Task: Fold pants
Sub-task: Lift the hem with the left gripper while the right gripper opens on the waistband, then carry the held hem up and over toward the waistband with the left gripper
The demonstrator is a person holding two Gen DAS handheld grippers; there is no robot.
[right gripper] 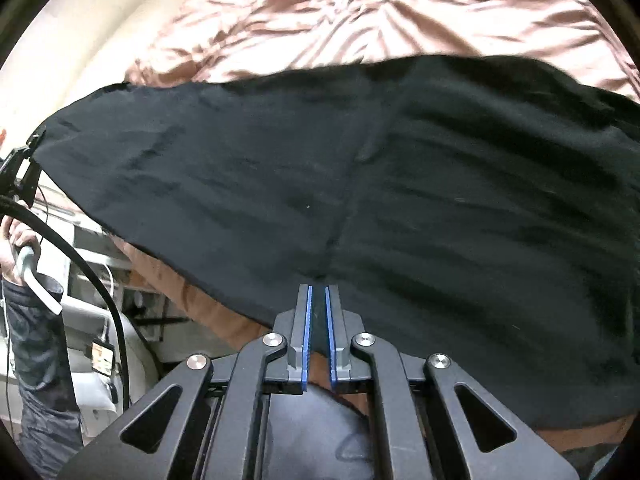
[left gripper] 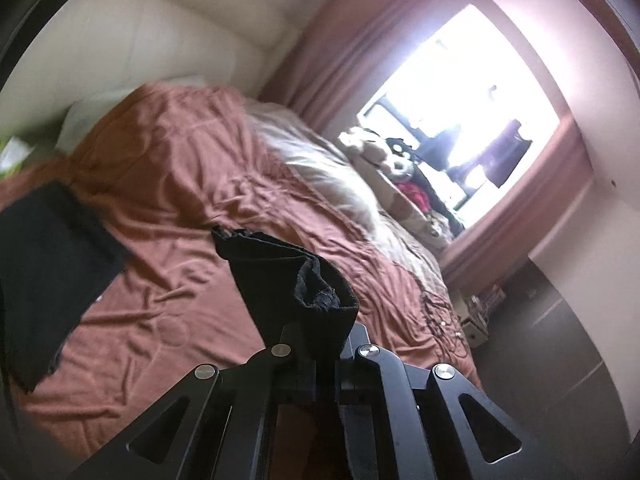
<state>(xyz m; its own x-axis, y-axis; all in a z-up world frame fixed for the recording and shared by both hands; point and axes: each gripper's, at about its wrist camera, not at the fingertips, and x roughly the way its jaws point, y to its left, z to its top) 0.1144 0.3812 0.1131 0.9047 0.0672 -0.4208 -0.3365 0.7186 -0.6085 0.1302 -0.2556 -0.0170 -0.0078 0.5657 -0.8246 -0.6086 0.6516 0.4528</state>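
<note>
The left claw [left gripper: 320, 344] clenches a pants [right gripper: 360, 184] hem; the right claw [right gripper: 318, 300] seemingly pinches their near edge.

Wide bare stretches of the rust bedspread [left gripper: 168, 168] lie open beyond the black pants [right gripper: 360, 184]. Along the bed's window side, stuffed toys [left gripper: 380, 152] crowd the edge, and a black cable [right gripper: 92, 280] loops at the right view's left.

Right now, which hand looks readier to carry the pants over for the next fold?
Probably the left. The left gripper is shut on a bunched end of the pants, lifted off the bed. The right gripper sits at their near edge, where any grip is hard to judge.
</note>
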